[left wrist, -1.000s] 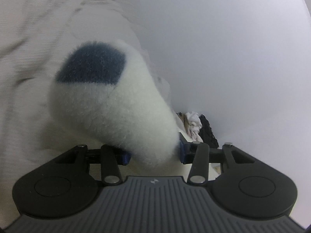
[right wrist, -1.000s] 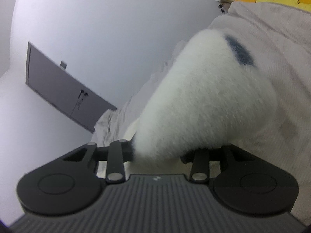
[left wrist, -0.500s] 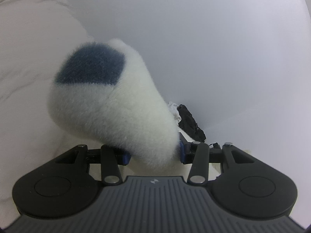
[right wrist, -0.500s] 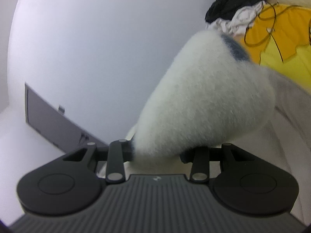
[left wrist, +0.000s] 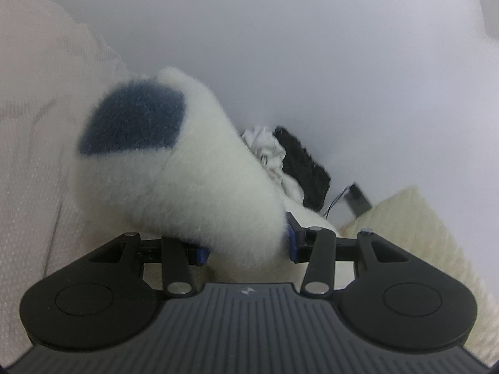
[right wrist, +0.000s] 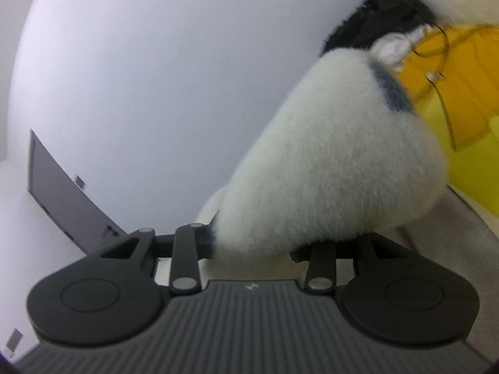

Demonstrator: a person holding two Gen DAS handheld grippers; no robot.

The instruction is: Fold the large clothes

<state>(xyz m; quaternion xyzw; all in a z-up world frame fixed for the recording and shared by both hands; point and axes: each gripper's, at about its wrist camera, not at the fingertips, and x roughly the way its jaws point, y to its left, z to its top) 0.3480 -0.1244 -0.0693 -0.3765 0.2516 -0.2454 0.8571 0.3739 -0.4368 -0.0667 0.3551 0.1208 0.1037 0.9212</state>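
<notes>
A fluffy white fleece garment with a blue patch (left wrist: 193, 174) bulges out between the jaws of my left gripper (left wrist: 246, 244), which is shut on a thick fold of it. The same white fleece (right wrist: 330, 162), with a narrow blue mark near its top, fills the jaws of my right gripper (right wrist: 252, 244), also shut on it. The pile hides the fingertips of both grippers. Both bunches are carried off the surface, with the wall behind them.
A pale bed sheet (left wrist: 34, 131) runs along the left. A heap of white cloth (left wrist: 271, 152) and a black garment (left wrist: 307, 171) lie by the wall, beside a cream knitted blanket (left wrist: 414, 227). The right wrist view shows a yellow garment (right wrist: 467, 118), a black garment (right wrist: 380, 12) and a dark door (right wrist: 62, 196).
Both grippers have travelled sideways with the fleece still in them. The sheet has slid off to the left, and the clothes heap, cream blanket and yellow garment have come closer.
</notes>
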